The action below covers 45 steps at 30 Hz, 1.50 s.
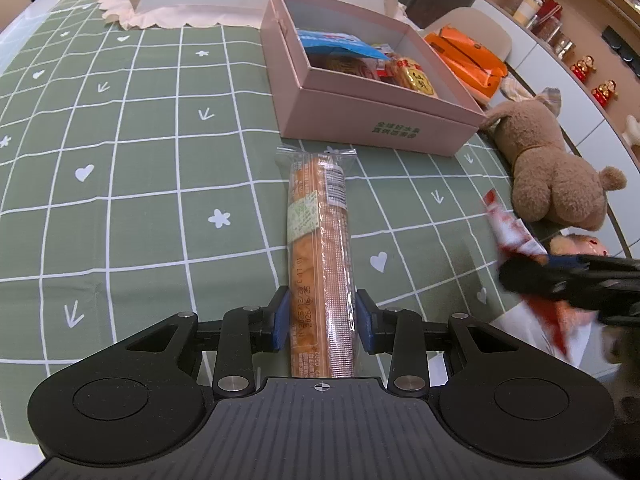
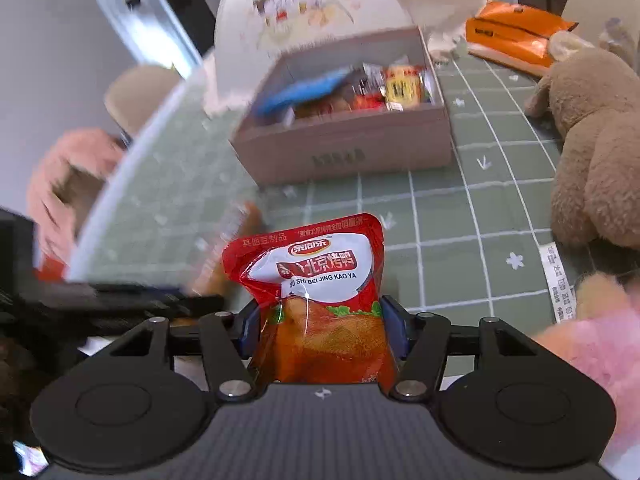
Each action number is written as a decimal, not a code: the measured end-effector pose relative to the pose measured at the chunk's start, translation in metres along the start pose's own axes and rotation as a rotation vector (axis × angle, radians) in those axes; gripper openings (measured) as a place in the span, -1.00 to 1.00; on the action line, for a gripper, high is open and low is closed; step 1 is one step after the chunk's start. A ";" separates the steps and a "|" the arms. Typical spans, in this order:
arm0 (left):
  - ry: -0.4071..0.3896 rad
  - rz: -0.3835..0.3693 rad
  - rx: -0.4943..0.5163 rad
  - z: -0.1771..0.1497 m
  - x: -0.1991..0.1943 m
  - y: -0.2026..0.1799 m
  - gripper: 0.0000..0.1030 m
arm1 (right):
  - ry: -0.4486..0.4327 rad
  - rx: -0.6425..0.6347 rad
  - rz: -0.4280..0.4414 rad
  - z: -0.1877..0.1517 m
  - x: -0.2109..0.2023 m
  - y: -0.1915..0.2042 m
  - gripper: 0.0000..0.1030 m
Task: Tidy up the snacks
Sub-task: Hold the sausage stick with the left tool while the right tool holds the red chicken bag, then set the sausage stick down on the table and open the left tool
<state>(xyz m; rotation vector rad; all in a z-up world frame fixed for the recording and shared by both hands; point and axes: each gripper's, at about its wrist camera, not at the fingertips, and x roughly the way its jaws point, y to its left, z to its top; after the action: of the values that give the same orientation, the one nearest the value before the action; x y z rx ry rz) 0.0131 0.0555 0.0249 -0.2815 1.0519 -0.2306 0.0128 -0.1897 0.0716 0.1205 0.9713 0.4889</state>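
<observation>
Green checked tablecloth (image 1: 140,200): covered table. Pink box (image 1: 360,120): open, part-filled with snacks. Brown plush bear (image 1: 552,176): lay beside box. Left gripper (image 1: 322,320): pinched long bread packet (image 1: 320,260) pointing toward box. Right gripper (image 2: 322,326): clamped red pouch (image 2: 320,300), raised before box.

Green grid tablecloth (image 1: 120,160); beige chair (image 1: 476,24); wall shelves (image 1: 580,20).
</observation>
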 end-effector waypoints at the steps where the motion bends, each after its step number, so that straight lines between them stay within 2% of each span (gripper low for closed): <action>1: 0.001 0.002 0.000 0.000 0.000 0.000 -0.27 | -0.019 -0.030 -0.023 0.000 -0.005 0.005 0.16; 4: 0.010 0.007 0.005 0.005 0.003 -0.002 -0.27 | -0.046 -0.117 -0.098 -0.002 -0.012 0.018 0.16; 7: 0.017 0.026 0.016 0.016 0.010 -0.006 -0.24 | -0.042 -0.163 -0.135 -0.007 -0.012 0.025 0.16; 10: 0.046 0.067 0.045 0.028 0.016 -0.015 -0.30 | -0.038 -0.204 -0.172 -0.014 -0.012 0.030 0.16; 12: 0.032 0.057 0.077 0.027 0.011 -0.024 -0.32 | -0.044 -0.215 -0.186 -0.018 -0.017 0.029 0.17; 14: -0.011 0.006 0.141 0.024 -0.005 -0.036 -0.34 | -0.061 -0.216 -0.202 -0.019 -0.025 0.025 0.17; 16: -0.069 -0.040 0.152 0.032 -0.032 -0.046 -0.37 | -0.083 -0.200 -0.220 -0.016 -0.035 0.018 0.17; 18: -0.183 -0.101 0.157 0.058 -0.070 -0.056 -0.54 | -0.105 -0.177 -0.228 -0.011 -0.043 0.012 0.17; 19: -0.258 -0.115 0.175 0.076 -0.092 -0.063 -0.73 | -0.116 -0.165 -0.227 -0.008 -0.047 0.009 0.17; 22: -0.434 -0.113 0.216 0.125 -0.134 -0.079 -0.72 | -0.165 -0.159 -0.231 0.001 -0.057 0.009 0.18; 24: -0.490 -0.096 0.248 0.147 -0.141 -0.088 -0.72 | -0.192 -0.163 -0.236 0.004 -0.062 0.011 0.18; 26: -0.469 -0.129 0.236 0.165 -0.131 -0.088 -0.71 | -0.204 -0.165 -0.236 0.004 -0.065 0.012 0.19; 28: -0.381 -0.178 0.235 0.170 -0.109 -0.086 -0.65 | -0.195 -0.163 -0.238 0.001 -0.064 0.010 0.19; 30: -0.301 -0.192 0.281 0.160 -0.085 -0.086 -0.62 | -0.179 -0.147 -0.243 -0.005 -0.061 0.006 0.21; 32: -0.220 -0.166 0.376 0.138 -0.058 -0.085 -0.59 | -0.148 -0.123 -0.255 -0.012 -0.055 0.000 0.22; 35: -0.134 -0.084 0.510 0.110 -0.019 -0.080 -0.56 | -0.103 -0.088 -0.258 -0.021 -0.047 -0.007 0.19; 37: -0.095 -0.020 0.557 0.099 0.000 -0.071 -0.55 | -0.089 -0.091 -0.262 -0.022 -0.043 -0.006 0.19; 39: -0.099 0.036 0.495 0.100 0.008 -0.054 -0.56 | -0.091 -0.103 -0.261 -0.022 -0.042 -0.002 0.19; 43: -0.178 0.033 0.182 0.108 0.004 0.000 -0.56 | -0.095 -0.123 -0.242 -0.021 -0.034 0.003 0.19; 45: -0.197 0.022 0.074 0.107 0.008 0.021 -0.43 | -0.072 -0.108 -0.242 -0.021 -0.023 0.000 0.19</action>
<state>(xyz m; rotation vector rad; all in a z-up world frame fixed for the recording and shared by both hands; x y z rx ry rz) 0.1120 0.0856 0.0606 -0.2217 0.8492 -0.2171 -0.0155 -0.2029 0.0772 -0.0752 0.8733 0.3112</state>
